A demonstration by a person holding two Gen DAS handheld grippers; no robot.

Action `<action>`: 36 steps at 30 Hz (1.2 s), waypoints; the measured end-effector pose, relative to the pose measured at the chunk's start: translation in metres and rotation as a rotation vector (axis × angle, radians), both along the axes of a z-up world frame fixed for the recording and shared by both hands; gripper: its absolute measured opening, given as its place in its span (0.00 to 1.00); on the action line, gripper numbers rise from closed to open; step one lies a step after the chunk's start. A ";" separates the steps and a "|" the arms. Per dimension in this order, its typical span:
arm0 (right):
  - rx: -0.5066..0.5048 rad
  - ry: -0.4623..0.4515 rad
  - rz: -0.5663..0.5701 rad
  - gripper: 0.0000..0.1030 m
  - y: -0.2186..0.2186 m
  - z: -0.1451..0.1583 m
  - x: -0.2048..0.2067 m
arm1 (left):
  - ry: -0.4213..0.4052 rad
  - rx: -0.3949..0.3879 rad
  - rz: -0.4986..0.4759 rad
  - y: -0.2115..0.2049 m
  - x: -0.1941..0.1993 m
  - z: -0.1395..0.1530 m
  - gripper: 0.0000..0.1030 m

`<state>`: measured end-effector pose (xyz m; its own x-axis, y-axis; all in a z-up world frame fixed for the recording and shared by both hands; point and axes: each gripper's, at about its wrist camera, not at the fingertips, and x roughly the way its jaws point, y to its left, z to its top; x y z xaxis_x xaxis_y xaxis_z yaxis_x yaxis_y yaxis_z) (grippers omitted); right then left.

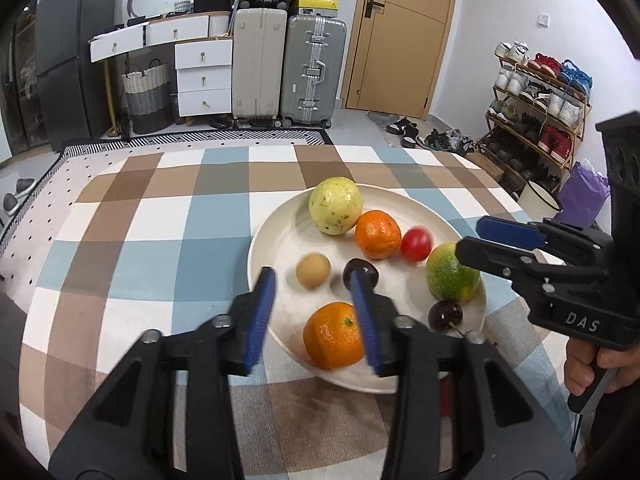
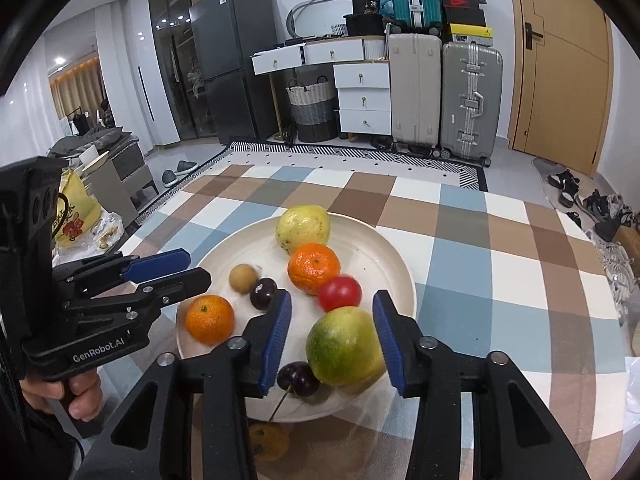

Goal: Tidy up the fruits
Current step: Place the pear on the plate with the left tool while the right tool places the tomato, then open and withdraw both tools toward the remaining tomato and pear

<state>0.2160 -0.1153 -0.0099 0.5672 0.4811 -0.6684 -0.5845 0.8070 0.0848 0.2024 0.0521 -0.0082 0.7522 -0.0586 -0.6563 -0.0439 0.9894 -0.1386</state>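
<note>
Both hand-held grippers hung open over the fruit plate on the checked counter.

Left wrist view: the left hand-held gripper (image 1: 314,316) stood partly open, pads pressing nothing, with the near orange (image 1: 334,335) just below and between its fingers; the white plate (image 1: 276,236) lay directly ahead.
Right wrist view: the right hand-held gripper (image 2: 334,338) was likewise partly open, the green-orange fruit (image 2: 344,346) sitting between its pads without clear contact, a dark cherry (image 2: 298,379) touching that fruit's near-left side. Judged from this, the right hand was nearer that fruit, the left nearer the orange.
</note>
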 end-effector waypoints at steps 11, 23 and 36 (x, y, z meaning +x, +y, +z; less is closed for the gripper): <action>0.016 -0.024 0.000 0.97 -0.027 0.014 -0.035 | -0.054 -0.005 0.025 -0.004 -0.045 0.020 0.96; -0.011 0.010 0.044 1.00 -0.035 -0.004 -0.067 | -0.060 0.007 0.014 -0.020 -0.085 0.020 0.99; -0.047 0.051 0.055 1.00 -0.034 -0.034 -0.067 | -0.007 0.031 -0.026 -0.033 -0.081 0.002 0.99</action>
